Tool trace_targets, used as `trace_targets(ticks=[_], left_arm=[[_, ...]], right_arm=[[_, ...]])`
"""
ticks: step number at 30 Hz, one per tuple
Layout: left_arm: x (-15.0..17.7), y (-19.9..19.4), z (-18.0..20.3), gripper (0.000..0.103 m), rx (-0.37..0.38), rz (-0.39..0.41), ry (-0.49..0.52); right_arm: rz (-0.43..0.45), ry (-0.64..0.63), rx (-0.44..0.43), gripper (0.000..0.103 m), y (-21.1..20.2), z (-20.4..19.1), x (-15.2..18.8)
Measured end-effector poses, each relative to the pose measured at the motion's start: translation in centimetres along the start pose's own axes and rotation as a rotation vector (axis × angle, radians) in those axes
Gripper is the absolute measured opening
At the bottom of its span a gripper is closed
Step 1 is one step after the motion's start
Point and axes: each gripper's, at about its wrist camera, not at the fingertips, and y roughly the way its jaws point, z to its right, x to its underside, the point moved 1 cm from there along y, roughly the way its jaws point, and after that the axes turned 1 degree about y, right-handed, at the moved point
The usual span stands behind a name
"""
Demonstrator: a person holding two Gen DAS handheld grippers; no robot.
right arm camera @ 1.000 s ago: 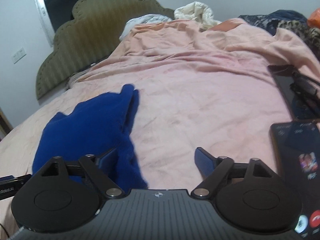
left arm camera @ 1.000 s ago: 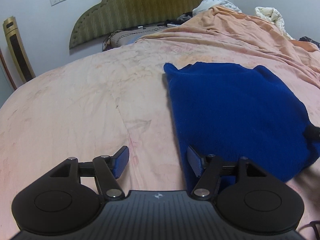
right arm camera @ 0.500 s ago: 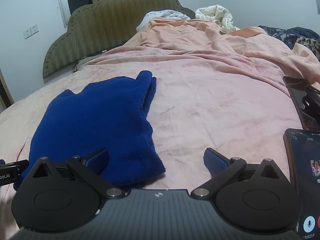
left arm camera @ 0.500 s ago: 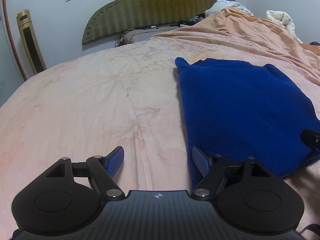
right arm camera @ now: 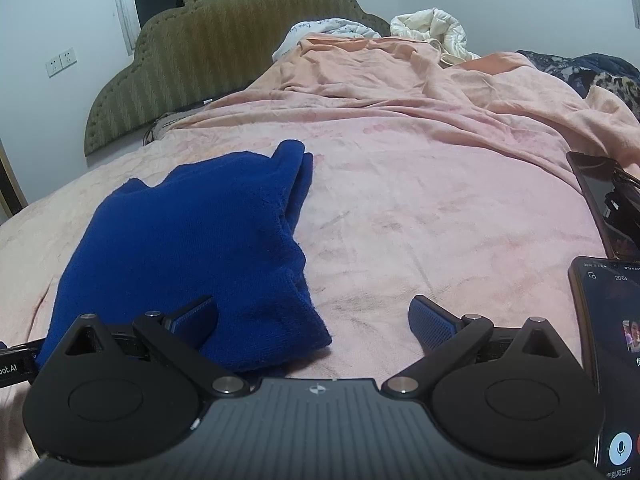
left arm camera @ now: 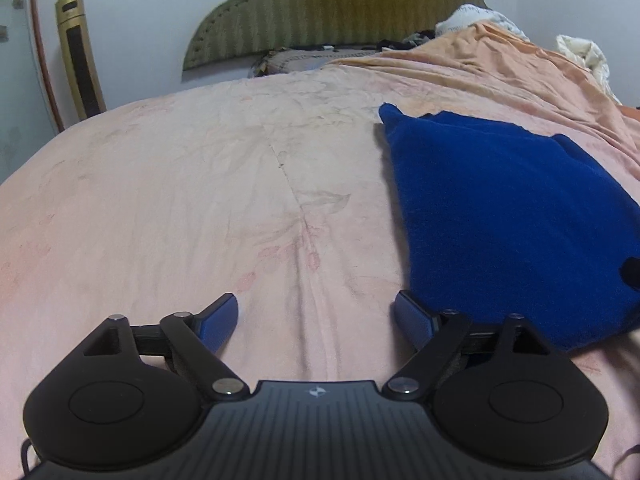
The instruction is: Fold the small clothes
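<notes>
A folded blue fleece garment (left arm camera: 508,216) lies flat on the pink bedspread (left arm camera: 160,208). In the left wrist view it fills the right half, and my left gripper (left arm camera: 316,320) hovers at its near left corner. The left jaws are opening, with only bedspread between them and the right finger beside the cloth's edge. The right wrist view has the garment (right arm camera: 192,248) on the left. My right gripper (right arm camera: 314,320) stands wide open over its near right corner; the left finger is above the cloth and the pads press on nothing.
A lit phone (right arm camera: 608,360) lies at the right edge beside the right gripper, with a dark tablet or case (right arm camera: 604,204) behind it. An olive headboard (left arm camera: 340,4), rumpled orange covers (right arm camera: 380,72) and pillows lie at the far end. A tower fan (left arm camera: 78,56) stands left.
Both grippers have spread wider and drawn back from the blue garment, which now lies released on the bed. The left one has also sunk and shifted left, so the cloth's edge has left its jaws.
</notes>
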Motion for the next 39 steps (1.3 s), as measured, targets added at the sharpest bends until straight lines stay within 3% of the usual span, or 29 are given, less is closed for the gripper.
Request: trace_targets(ticks=[13,17,20,24,26,30,32,34,35,37,38,39], left_arm=[[0.0,0.3,-0.8,0.093,0.031,0.002,-0.032],[-0.9,-0.2,-3.6,0.093,0.109,0.014,-0.166],[-2.5,-0.4,-5.7,0.093,0.238,0.034,-0.27],[-4.0,1.8,-5.2,0.093,0.495,-0.094,-0.306],[-3.7,3.0,-4.3,0.093,0.583,-0.152,-0.312],[-4.3,3.9,-2.4,0.094,0.666,-0.133,-0.255],[-4.9,5.0,-1.2,0.094,0.755,-0.156,-0.238],[-5.5,5.8,-0.3,0.093,0.77,-0.157,-0.223],[-5.6,6.0,-0.1,0.089,0.772,-0.16,-0.216],[-5.7,5.9,-0.1,0.059,0.753,-0.171,-0.19],[-5.5,5.9,-0.2,0.04,0.743,-0.18,-0.168],[-5.2,6.1,-0.6,0.03,0.749,-0.196,-0.163]], right_arm=[[0.006,0.032,-0.021,0.103,-0.1,0.5,-0.1],[0.016,0.054,-0.047,0.103,-0.4,0.9,-0.1],[0.035,0.127,-0.143,0.103,-0.8,2.2,-0.2],[-0.009,0.199,-0.264,0.103,0.1,3.4,-1.1],[-0.054,0.219,-0.309,0.101,0.7,3.6,-1.8],[-0.17,0.175,-0.452,0.1,1.6,2.7,-2.5],[-0.204,0.144,-0.478,0.099,2.2,2.0,-3.0],[-0.236,0.153,-0.522,0.097,3.2,1.5,-3.7],[-0.249,0.174,-0.554,0.094,4.0,1.4,-4.0],[-0.248,0.22,-0.586,0.087,5.4,1.2,-4.4],[-0.245,0.24,-0.59,0.079,5.9,1.2,-4.6],[-0.248,0.252,-0.577,0.066,6.1,1.1,-4.7]])
